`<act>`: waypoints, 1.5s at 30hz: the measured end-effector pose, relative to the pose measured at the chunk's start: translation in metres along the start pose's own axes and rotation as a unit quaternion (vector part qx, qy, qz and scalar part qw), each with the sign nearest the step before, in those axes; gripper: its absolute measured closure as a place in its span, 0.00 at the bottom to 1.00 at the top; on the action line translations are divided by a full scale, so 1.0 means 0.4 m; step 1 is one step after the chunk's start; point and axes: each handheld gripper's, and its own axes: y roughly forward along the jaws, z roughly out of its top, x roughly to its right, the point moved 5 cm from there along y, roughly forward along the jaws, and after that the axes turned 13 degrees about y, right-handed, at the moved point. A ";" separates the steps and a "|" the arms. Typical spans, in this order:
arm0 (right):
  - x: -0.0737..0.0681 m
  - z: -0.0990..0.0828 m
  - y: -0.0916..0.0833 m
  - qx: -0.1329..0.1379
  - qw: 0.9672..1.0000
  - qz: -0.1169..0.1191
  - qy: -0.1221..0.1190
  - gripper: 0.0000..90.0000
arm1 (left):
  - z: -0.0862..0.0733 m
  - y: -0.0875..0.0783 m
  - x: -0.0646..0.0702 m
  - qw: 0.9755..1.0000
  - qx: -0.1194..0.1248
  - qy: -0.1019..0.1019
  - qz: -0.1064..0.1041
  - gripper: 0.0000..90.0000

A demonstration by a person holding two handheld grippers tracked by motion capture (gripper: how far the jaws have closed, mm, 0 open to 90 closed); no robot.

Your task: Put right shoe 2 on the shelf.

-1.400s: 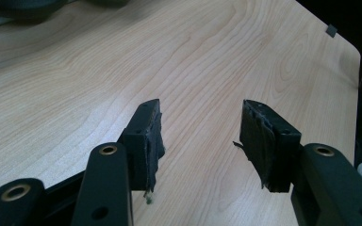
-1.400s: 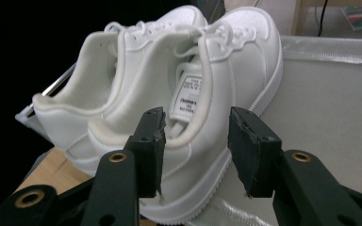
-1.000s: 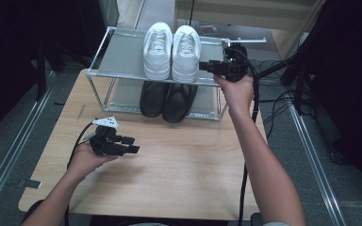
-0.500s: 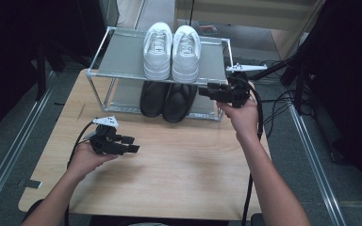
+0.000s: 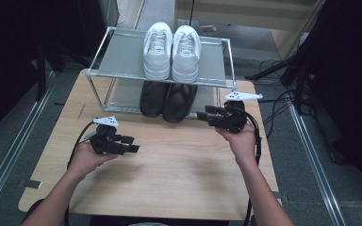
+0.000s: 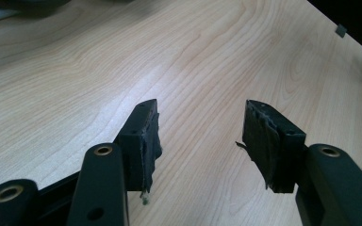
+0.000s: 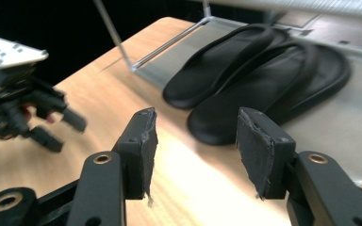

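A pair of black slip-on shoes (image 5: 167,100) sits side by side on the lower shelf of a metal shoe rack (image 5: 104,52), toes toward the person, the toes reaching out past the rack's front rail. In the right gripper view they (image 7: 259,75) lie just ahead of the jaws, low and open-backed like slippers.

The right gripper (image 5: 203,116) hovers just beside the nearer shoe's toe, pointing across at it. Its jaws are spread wide and have just been opening, with nothing between them.

The left gripper (image 5: 132,144) rests low over the bare wooden bench (image 5: 179,174), well apart from the shoes. Its jaws are also spread with nothing between them, and have been opening a little.

On the rack's upper shelf stands a pair of white sneakers (image 5: 172,51), directly above the black pair.

Risks, as a judgement: the two black shoes touch, so a jaw may wedge between them and drag both. The soft upper could fold and slip free. Lifting too steeply might knock the shoe against the upper shelf's front rail.
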 end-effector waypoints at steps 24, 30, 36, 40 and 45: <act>0.047 -0.208 0.038 -0.049 0.998 0.001 -0.042 0.54 | -0.003 0.012 -0.002 1.000 0.001 0.001 0.000 0.47; 0.048 -0.220 0.045 -0.062 0.997 -0.003 -0.045 0.54 | -0.005 0.013 -0.003 1.000 -0.001 0.001 0.003 0.46; 0.049 -0.223 0.046 -0.066 0.997 -0.001 -0.043 0.54 | -0.006 0.014 -0.002 1.000 -0.005 0.006 0.007 0.46; 0.046 -0.223 0.045 -0.069 0.996 -0.002 -0.053 0.56 | -0.005 0.014 0.001 1.000 -0.005 0.007 0.007 0.46; 0.048 -0.220 0.043 -0.064 0.997 -0.003 -0.054 0.54 | -0.002 0.014 0.006 1.000 -0.003 0.017 0.006 0.45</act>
